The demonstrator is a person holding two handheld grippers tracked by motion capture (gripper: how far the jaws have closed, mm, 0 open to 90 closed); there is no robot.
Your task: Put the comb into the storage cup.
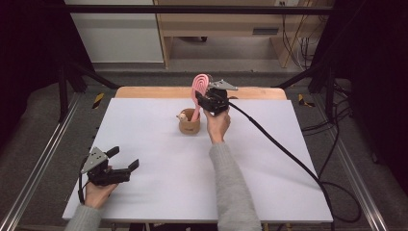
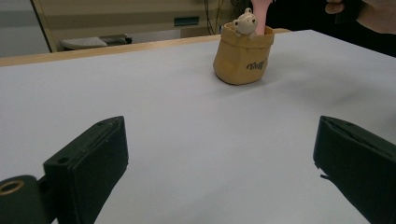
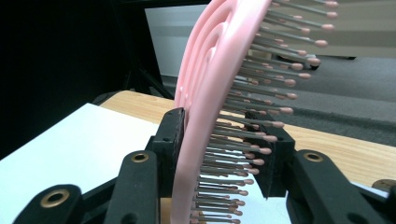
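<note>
A pink hairbrush (image 1: 198,84) stands upright with its handle down inside a small tan pot (image 1: 189,124) near the back middle of the white table (image 1: 154,144). My right gripper (image 1: 202,98) is shut on the brush's head. In the right gripper view one pad lies against the back of the hairbrush (image 3: 210,93) and the other meets the bristle tips, my right gripper (image 3: 224,135) straddling it. A little bear figure (image 2: 244,22) peeks over the rim of the pot (image 2: 243,58). My left gripper (image 1: 124,158) rests open at the front left, nothing between its jaws (image 2: 219,154).
A thick black cable (image 1: 279,144) trails from the right gripper across the table's right side to the floor. The table's wooden back edge (image 1: 144,91) lies just behind the pot. Metal rails and dark frame posts flank the table.
</note>
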